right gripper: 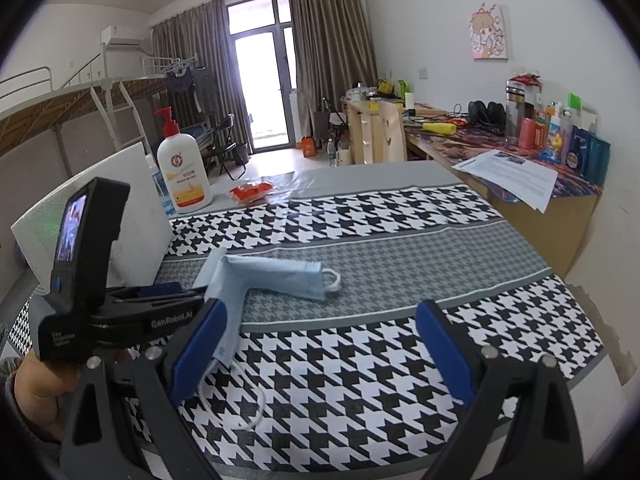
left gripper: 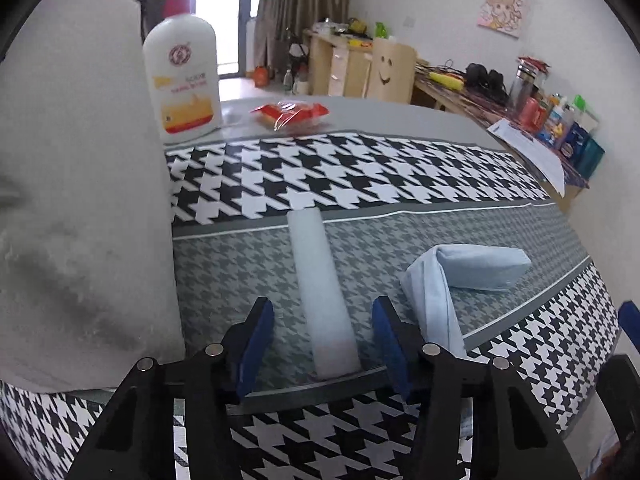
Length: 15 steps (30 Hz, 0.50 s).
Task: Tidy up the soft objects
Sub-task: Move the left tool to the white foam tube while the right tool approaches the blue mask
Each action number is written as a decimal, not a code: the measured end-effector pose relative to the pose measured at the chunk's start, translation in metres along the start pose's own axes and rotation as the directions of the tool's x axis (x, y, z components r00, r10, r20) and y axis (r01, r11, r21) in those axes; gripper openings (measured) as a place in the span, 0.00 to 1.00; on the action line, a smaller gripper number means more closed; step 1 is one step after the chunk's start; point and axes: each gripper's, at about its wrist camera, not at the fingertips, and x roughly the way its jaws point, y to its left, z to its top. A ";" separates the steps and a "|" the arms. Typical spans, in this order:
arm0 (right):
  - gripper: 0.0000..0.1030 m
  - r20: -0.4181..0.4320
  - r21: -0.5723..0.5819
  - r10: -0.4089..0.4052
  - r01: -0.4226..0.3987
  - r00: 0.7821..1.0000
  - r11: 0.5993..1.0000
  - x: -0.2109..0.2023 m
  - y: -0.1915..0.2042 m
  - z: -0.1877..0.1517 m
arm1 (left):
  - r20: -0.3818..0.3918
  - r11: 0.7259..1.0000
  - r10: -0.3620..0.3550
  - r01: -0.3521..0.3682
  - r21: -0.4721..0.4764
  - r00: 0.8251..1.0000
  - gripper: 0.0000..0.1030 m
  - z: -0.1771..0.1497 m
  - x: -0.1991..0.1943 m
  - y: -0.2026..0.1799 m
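— Lying on the grey band of the houndstooth cloth (left gripper: 360, 172), the white foam strip (left gripper: 324, 296) runs away from the left gripper (left gripper: 323, 338), its near end between the blue pads.

— Do they grip it?

— No; the jaws stand half apart with a gap on each side. Beside it lies a folded blue face mask (right gripper: 272, 276).

— What's hard to see?

— One corner of the mask is behind the right gripper's (right gripper: 320, 340) left finger, and I cannot tell whether they touch. Its jaws are wide apart, holding nothing. A white foam block (left gripper: 80, 200) fills the left view's edge, blurred and cut off. Behind stand a lotion bottle (right gripper: 182, 172) and a red packet (right gripper: 252, 192).
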 end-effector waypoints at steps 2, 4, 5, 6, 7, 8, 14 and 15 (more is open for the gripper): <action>0.94 -0.011 -0.005 0.001 -0.001 1.000 1.000 0.003 0.001 0.000 | -0.002 1.000 0.001 -0.001 0.004 1.000 0.46 0.000 0.001 0.000; 0.94 -0.023 -0.011 0.003 -0.003 1.000 1.000 0.007 0.003 0.001 | 0.003 0.999 0.026 -0.026 0.019 1.000 0.39 0.000 0.002 -0.001; 0.94 -0.031 -0.016 0.007 -0.007 1.000 1.000 0.010 0.004 0.002 | 0.003 0.999 0.031 -0.031 0.024 1.000 0.38 0.000 0.002 -0.001; 0.94 -0.037 -0.021 0.009 -0.010 0.999 1.000 0.012 0.006 0.002 | 0.003 0.999 0.035 -0.035 0.027 0.999 0.35 0.000 0.002 -0.001; 0.94 -0.044 -0.024 0.010 -0.011 0.999 1.000 0.014 0.007 0.002 | 0.004 0.999 0.034 -0.034 0.032 0.999 0.32 0.000 0.003 -0.001; 0.94 -0.057 -0.031 0.010 -0.012 0.998 0.999 0.017 0.009 0.003 | 0.004 0.999 0.033 -0.033 0.038 0.999 0.30 0.001 0.004 -0.002; 0.94 -0.101 -0.067 0.024 -0.031 0.995 0.997 0.029 0.021 0.003 | 0.009 0.999 -0.001 0.001 0.046 1.000 0.19 0.001 0.002 0.002; 0.94 -0.107 -0.075 0.027 -0.035 0.994 0.997 0.031 0.024 0.003 | 0.013 0.999 -0.001 0.000 0.047 1.000 0.18 0.000 0.001 0.002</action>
